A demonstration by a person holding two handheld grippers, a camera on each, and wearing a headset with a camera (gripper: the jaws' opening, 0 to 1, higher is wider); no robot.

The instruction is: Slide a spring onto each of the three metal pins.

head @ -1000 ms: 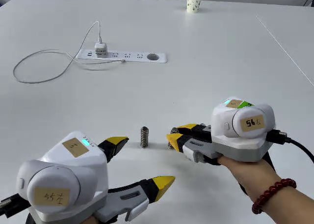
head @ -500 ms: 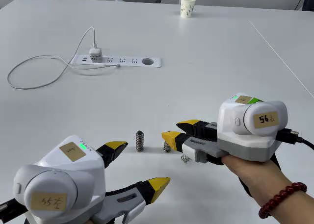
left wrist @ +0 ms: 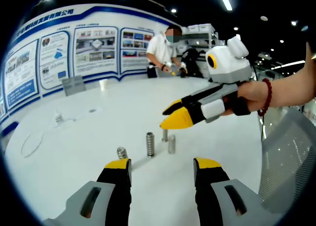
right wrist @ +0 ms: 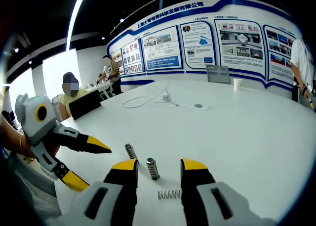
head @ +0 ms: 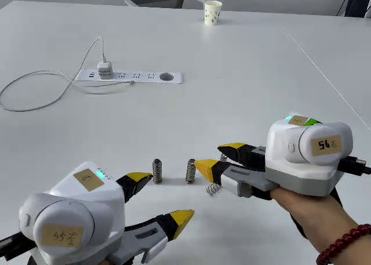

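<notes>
Two upright pins stand side by side on the white table, each wrapped in a spring: one (head: 156, 171) (right wrist: 130, 151) on the left, one (head: 190, 170) (right wrist: 152, 168) beside it. A third small upright piece (head: 224, 158) is partly hidden behind the right gripper's fingers. A loose spring (head: 213, 189) (right wrist: 169, 194) lies flat on the table under the right gripper. My right gripper (head: 215, 156) (right wrist: 160, 165) is open and holds nothing, just right of the pins. My left gripper (head: 161, 198) (left wrist: 163, 164) is open and empty, nearer me, pointing at the pins (left wrist: 150, 143).
A white power strip (head: 127, 76) with a charger and a looping white cable lies at the far left. A paper cup (head: 213, 12) stands at the table's far edge by a chair. People sit and stand in the background of both gripper views.
My right gripper, a second ago closed up against the second pin, has opened and drawn back to the right. A loose spring now lies on the table below it. The left gripper has barely moved.
</notes>
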